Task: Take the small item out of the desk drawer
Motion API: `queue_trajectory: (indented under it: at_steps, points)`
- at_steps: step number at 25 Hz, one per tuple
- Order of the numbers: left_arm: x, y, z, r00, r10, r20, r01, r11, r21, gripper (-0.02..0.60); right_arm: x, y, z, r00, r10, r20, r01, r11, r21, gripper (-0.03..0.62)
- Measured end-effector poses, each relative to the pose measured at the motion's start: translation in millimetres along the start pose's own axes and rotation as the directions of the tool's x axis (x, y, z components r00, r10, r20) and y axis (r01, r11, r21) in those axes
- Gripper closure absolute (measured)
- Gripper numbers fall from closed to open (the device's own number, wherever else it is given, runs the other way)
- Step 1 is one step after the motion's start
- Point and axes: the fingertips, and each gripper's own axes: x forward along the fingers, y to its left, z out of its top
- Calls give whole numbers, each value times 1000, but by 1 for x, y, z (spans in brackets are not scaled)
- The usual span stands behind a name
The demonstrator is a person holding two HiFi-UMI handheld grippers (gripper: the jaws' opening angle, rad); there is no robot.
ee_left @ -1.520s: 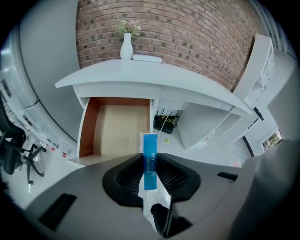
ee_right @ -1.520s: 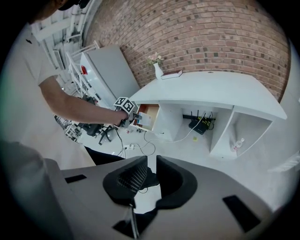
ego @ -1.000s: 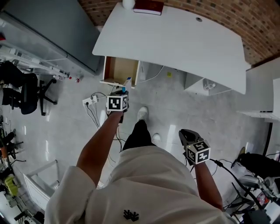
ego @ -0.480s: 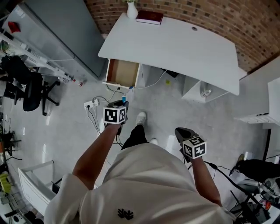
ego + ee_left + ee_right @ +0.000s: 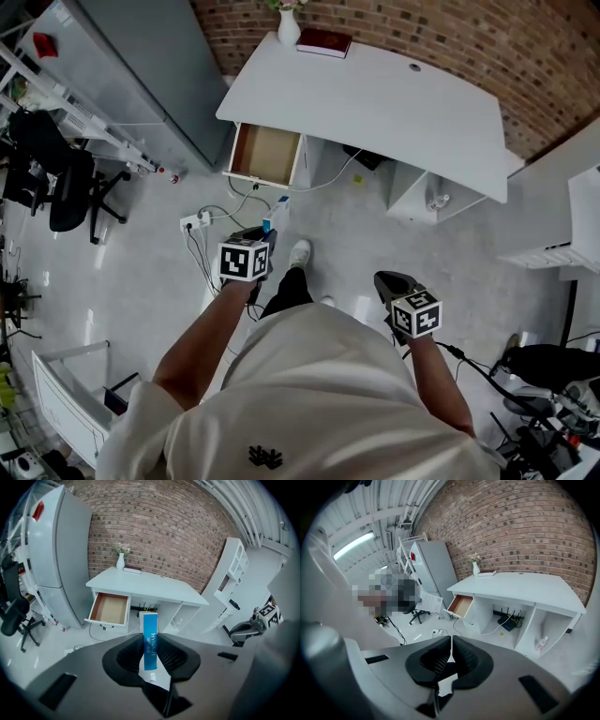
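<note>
My left gripper [image 5: 268, 231] [image 5: 150, 643] is shut on a small blue and white box [image 5: 150, 640] [image 5: 274, 217], which stands upright between the pads. It hangs over the floor, well short of the desk. The drawer [image 5: 265, 154] [image 5: 110, 609] [image 5: 461, 605] of the white desk [image 5: 394, 98] stands pulled out, and its wooden bottom is bare. My right gripper [image 5: 388, 283] [image 5: 450, 651] hangs low at my right side, shut with nothing in it.
A vase [image 5: 289, 28] and a dark red book [image 5: 323, 42] sit at the desk's back edge. A power strip with cables [image 5: 195, 222] lies on the floor below the drawer. A grey cabinet [image 5: 141, 66] and an office chair [image 5: 58, 187] stand at the left.
The person has backed away from the desk. The left gripper has drawn back and up from the drawer with the box in it. The right gripper has shifted slightly.
</note>
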Motion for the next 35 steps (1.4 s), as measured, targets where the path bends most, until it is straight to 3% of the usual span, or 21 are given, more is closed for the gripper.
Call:
queue_trajectory:
  at_steps: [12,35]
  points:
    - [-21,-7,-29,1000,11,0,-11,1000,-11,486,-2,21,-12,1000,29,-6,-29,999,-25,557]
    - [-24,-30,-47,1000,6,-26,-6,999,36,486,-17,24,-28,999,17,37,-17,1000,-18,562]
